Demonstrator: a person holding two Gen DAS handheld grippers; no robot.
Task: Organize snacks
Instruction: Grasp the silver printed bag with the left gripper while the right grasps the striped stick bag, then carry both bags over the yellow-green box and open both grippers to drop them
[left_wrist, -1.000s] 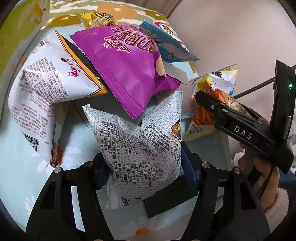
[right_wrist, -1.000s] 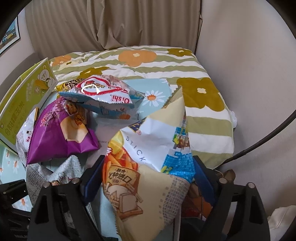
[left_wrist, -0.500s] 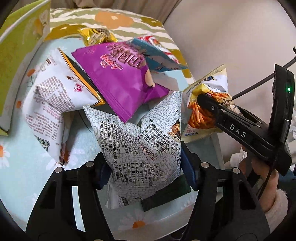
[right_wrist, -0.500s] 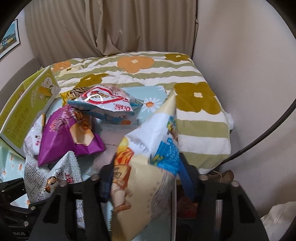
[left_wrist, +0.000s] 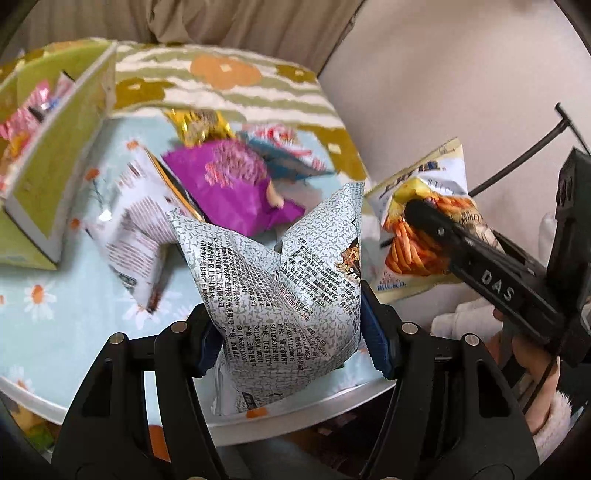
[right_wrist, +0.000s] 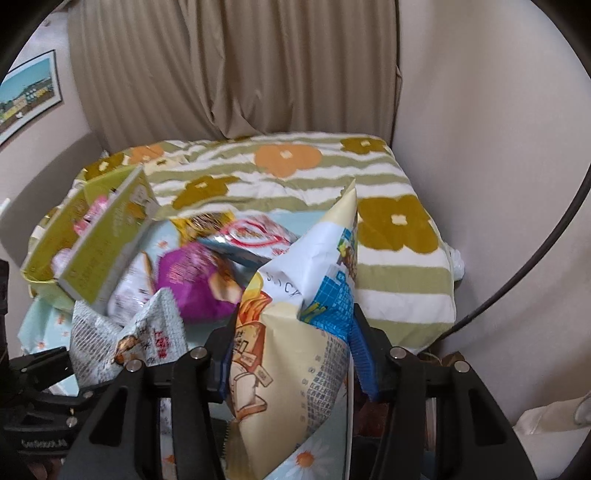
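Snack packets sit pinched in both grippers: grey packet (left_wrist: 288, 291) in the left gripper (left_wrist: 291, 339), stick-snack packet (right_wrist: 295, 339) in the right gripper (right_wrist: 291, 354), with the green box (left_wrist: 55, 177) at ten o'clock, nearer the left.

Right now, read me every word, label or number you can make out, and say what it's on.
"DAS": on the right hand-held gripper.
"STICK", partly creased: on the stick-snack bag it holds.
Dense small print on the grey speckled bag: too small to read.
Purple bag, green box: lettering blurred.

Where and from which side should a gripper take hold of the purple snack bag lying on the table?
Judging by its pose, grip the purple snack bag at its flat, crimped near end, coming from above on the table's near side; its far end is crowded by the blue bag and gold bag.
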